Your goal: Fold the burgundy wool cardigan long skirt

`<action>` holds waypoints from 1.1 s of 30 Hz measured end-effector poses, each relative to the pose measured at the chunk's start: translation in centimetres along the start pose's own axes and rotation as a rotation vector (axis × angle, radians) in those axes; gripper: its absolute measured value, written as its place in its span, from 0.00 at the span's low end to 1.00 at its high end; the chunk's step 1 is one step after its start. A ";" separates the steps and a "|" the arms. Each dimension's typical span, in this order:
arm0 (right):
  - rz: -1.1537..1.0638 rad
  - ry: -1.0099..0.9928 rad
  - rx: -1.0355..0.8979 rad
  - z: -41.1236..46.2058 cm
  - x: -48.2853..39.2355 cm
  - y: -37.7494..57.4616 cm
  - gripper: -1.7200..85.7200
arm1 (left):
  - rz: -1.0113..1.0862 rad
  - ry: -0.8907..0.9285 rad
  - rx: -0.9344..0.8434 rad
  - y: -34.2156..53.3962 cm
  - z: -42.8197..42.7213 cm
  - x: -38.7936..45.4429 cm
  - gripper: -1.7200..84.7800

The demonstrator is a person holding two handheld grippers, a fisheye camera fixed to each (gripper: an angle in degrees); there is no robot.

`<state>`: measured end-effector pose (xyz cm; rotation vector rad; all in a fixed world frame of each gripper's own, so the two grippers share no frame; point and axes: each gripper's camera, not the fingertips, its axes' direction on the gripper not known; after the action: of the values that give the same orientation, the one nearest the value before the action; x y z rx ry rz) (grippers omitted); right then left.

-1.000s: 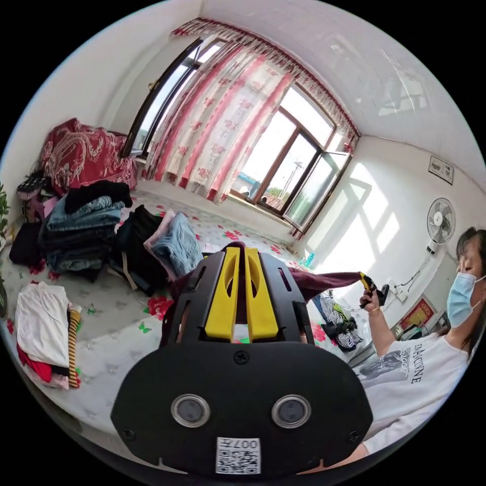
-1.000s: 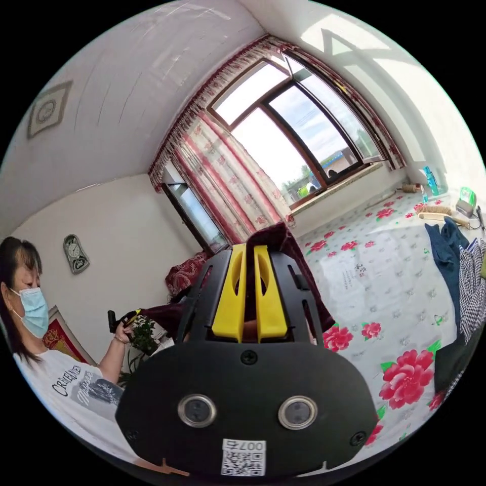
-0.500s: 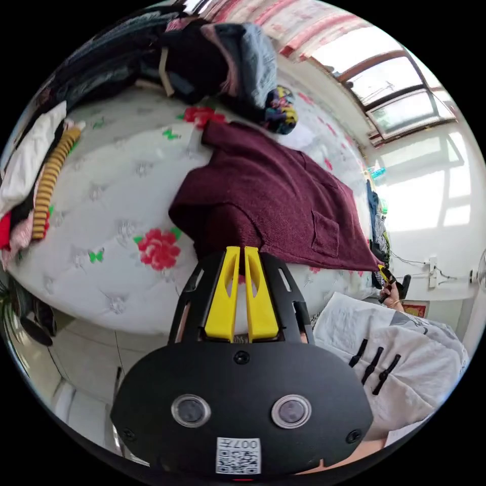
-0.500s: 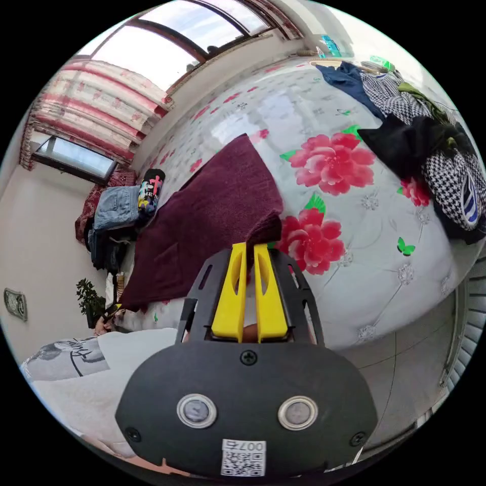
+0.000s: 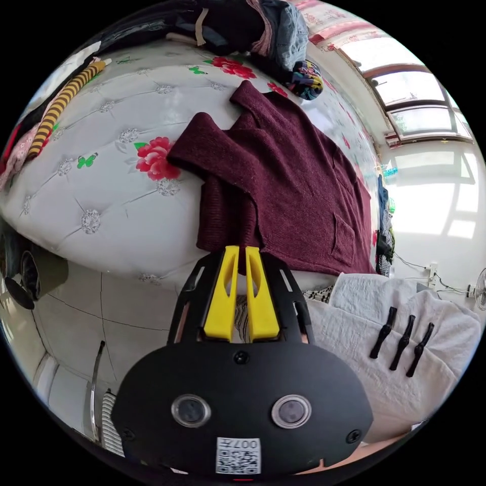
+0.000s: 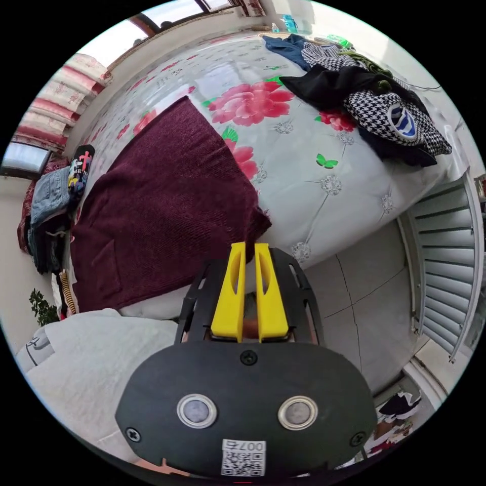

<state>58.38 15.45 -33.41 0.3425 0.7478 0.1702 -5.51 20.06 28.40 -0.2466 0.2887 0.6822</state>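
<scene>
Half a second on: burgundy cardigan (image 5: 293,187) lowered and spread flat on the flowered bed (image 5: 101,167), hem at the near edge. Left gripper (image 5: 241,253) pulled back off the hem, jaws nearly closed, gripping nothing. Right gripper (image 6: 249,250) likewise, just off the cardigan's corner. Beyond the cardigan, heaped clothes (image 6: 374,101); tiled floor (image 6: 364,283) below the bed's edge.

Cardigan (image 5: 293,187) coarse matt wool; bedcover (image 5: 101,167) glossy, tufted.

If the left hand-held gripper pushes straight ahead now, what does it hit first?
Most likely the cardigan: the left hand-held gripper points at its near edge hanging over the bed. Whether they already touch is unclear.
</scene>
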 end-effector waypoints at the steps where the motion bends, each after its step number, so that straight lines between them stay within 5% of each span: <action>1: 0.030 0.050 0.014 0.1 -0.2 0.4 0.04 | -0.029 0.033 0.040 0.3 -0.6 -0.6 0.06; 6: 0.043 0.125 0.150 -2.0 -2.3 2.2 0.06 | -0.146 0.080 0.225 1.5 -4.8 -4.7 0.11; 19: -0.363 -0.269 0.142 4.0 -26.2 4.2 0.06 | -0.324 0.268 0.228 -8.2 -3.9 -13.1 0.15; 24: -0.448 -0.313 0.111 5.2 -30.8 6.2 0.03 | -0.417 0.371 0.283 -9.9 -2.1 -14.7 0.05; 27: -0.433 -0.353 0.086 6.2 -31.3 7.6 0.03 | -0.135 0.228 0.400 -9.9 -4.0 -9.2 0.04; 29: -0.400 -0.395 0.081 7.1 -31.1 9.2 0.02 | 0.278 0.251 0.302 -9.2 -3.6 -1.3 0.06; 33: -0.404 -0.416 0.047 9.4 -31.9 11.3 0.02 | 0.602 0.227 0.154 -5.9 -1.6 5.2 0.09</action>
<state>41.41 15.03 -2.61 0.2530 0.3957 -0.2940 1.91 18.11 25.88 -0.0847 0.6439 1.2232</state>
